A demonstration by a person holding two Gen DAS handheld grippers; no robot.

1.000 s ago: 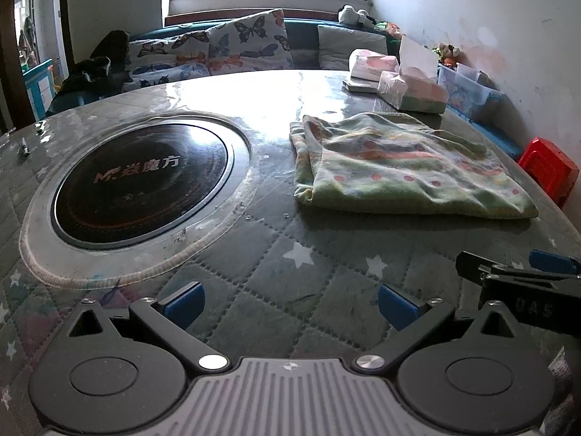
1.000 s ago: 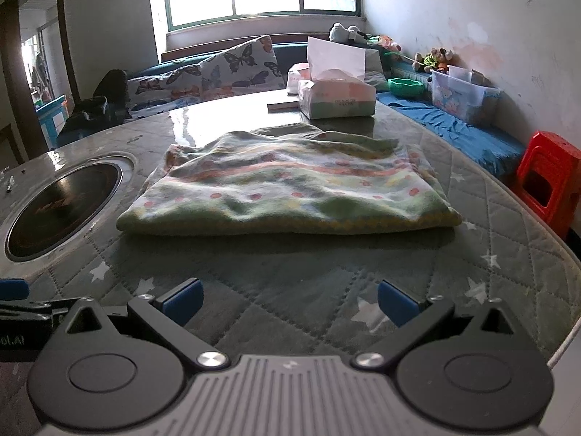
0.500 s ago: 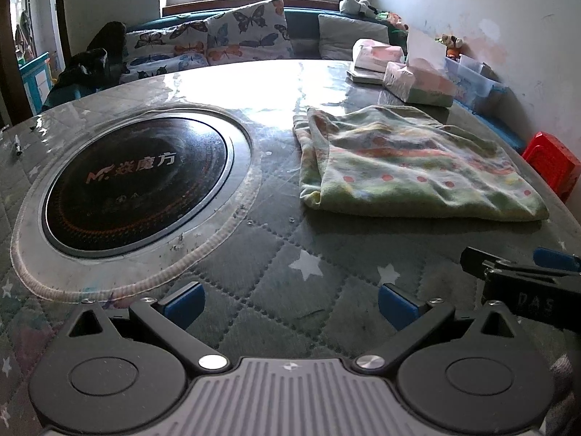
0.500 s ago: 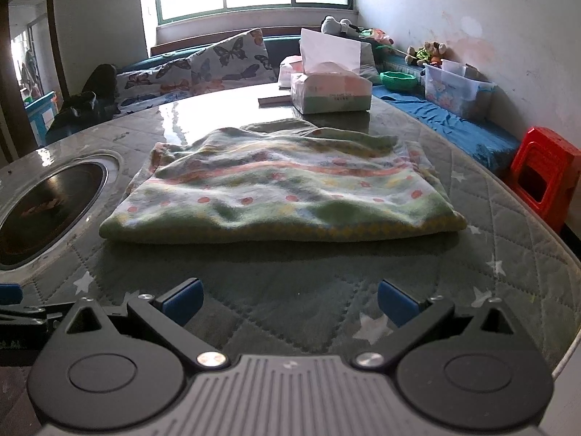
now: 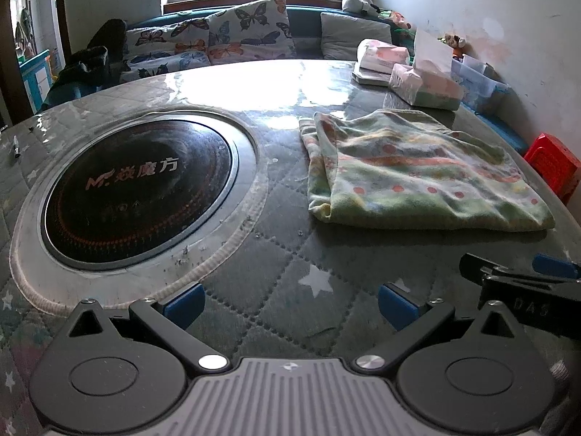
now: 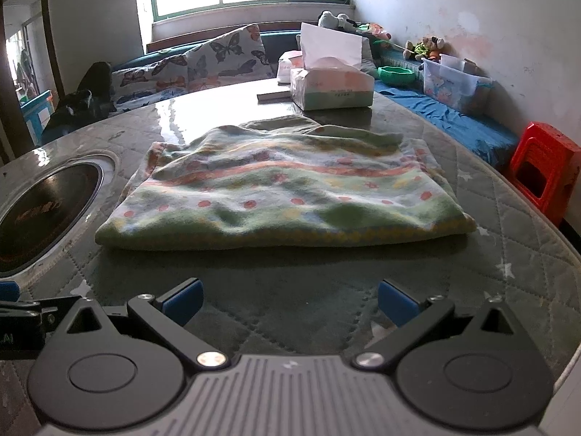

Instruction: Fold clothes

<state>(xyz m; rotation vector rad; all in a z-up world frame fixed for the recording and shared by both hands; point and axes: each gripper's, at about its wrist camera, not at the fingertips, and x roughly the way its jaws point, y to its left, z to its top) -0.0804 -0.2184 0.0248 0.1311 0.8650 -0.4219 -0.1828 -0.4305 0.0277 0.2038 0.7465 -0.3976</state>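
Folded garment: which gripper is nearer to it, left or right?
Right. The right gripper sits directly in front of the folded garment, facing its near edge. The left gripper is off to the garment's left, facing the round cooktop side.

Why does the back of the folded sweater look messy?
The folded sweater lies flat, but along its far edge a green flap bunches up and sticks out toward the tissue box, not tucked in. Nothing is spilled or broken on the table.
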